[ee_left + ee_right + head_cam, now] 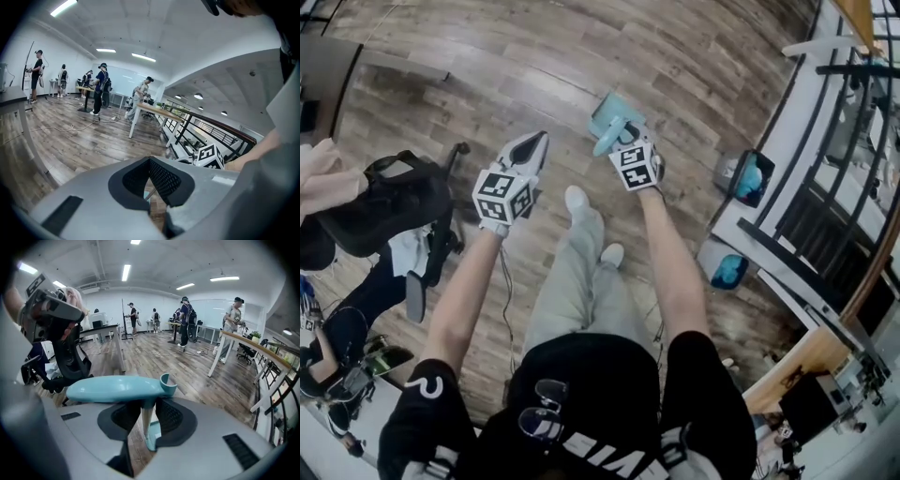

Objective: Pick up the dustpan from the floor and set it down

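Dustpan (612,114): one, teal, clamped in right tongs (149,408); left tongs (150,164) seemingly closed, empty.

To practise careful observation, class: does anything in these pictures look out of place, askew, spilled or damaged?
Nothing spilled or broken shows. Only the teal dustpan stands out. The right gripper clamps it just under its handle, which lies crosswise over the jaws, so it sits askew in the grip.

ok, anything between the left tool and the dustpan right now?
No. In the head view only bare wood floor separates the left tool from the dustpan, held in the right tool.
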A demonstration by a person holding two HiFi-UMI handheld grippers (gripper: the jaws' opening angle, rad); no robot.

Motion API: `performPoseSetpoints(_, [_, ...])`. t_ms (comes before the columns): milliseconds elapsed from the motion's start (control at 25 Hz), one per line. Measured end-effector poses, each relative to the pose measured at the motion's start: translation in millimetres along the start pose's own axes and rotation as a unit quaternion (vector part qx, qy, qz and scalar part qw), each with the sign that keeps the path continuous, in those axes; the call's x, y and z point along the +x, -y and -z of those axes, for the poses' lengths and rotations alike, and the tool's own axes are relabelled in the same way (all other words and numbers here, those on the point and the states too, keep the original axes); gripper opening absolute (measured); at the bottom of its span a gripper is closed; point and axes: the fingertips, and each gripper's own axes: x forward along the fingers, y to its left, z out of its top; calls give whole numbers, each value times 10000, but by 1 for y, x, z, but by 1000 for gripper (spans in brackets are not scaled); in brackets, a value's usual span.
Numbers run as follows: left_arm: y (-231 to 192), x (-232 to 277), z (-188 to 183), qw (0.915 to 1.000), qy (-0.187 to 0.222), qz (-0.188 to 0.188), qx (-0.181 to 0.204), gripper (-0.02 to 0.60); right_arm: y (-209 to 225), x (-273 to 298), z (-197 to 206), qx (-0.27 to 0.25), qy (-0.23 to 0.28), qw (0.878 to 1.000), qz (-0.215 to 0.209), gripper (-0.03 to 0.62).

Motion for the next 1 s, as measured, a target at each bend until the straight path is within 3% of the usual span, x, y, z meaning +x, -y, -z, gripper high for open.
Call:
performPoseSetpoints(320, [17, -16, -6, 9999, 123, 2, 61, -3, -36, -6, 32, -144, -626, 9969, -457, 188])
performPoseSetpoints(440, [26, -25, -17, 9997, 222, -26, 122, -3, -32, -20, 34, -78, -671, 9969, -408, 190])
performPoseSetpoints(640, [53, -53, -33, 9988, 408, -91, 246, -3, -20, -80, 10, 116, -101, 9998, -127, 141])
performPoseSetpoints(880, [112, -102, -62, 9966, 728, -149, 355, -3, -17, -196, -39, 230, 781, 9965, 183, 18])
performPoseSetpoints(1000, [148, -133, -73, 9951, 881, -156, 416, -3, -28, -262, -59, 289, 1173, 9924, 217, -3])
